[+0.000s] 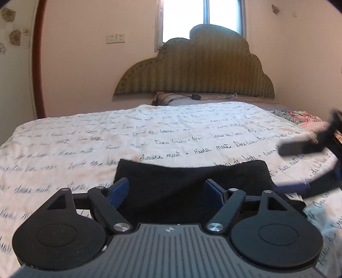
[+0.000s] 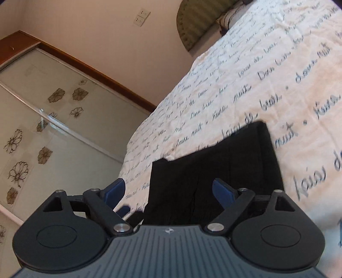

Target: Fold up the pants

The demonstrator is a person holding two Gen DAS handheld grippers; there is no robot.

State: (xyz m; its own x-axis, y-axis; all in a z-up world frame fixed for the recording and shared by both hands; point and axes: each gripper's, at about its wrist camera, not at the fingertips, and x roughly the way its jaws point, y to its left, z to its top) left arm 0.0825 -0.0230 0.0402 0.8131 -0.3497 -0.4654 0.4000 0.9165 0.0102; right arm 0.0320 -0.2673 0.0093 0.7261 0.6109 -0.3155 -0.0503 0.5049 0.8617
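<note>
Left gripper first: its jaws stand wide apart, nothing pinched, the blue pads clear of the cloth on both sides. Right ahead of them and between them lie the black pants, folded into a compact dark block, flat on the bed with its white cover full of handwritten script. The far edge of the pants runs across just past the fingertips.

Over on the right side of that view, the right gripper shows as a dark blur above the bed, beside the pants.

Now the right wrist view, tilted hard: this gripper's jaws are released too, spread wide, gripping nothing. The pants sit ahead of the jaws, mostly toward the right-hand finger, with the left-hand finger over bare cover. Beyond the jaws, a striped headboard stands at the far end of the bed under a window.
</note>
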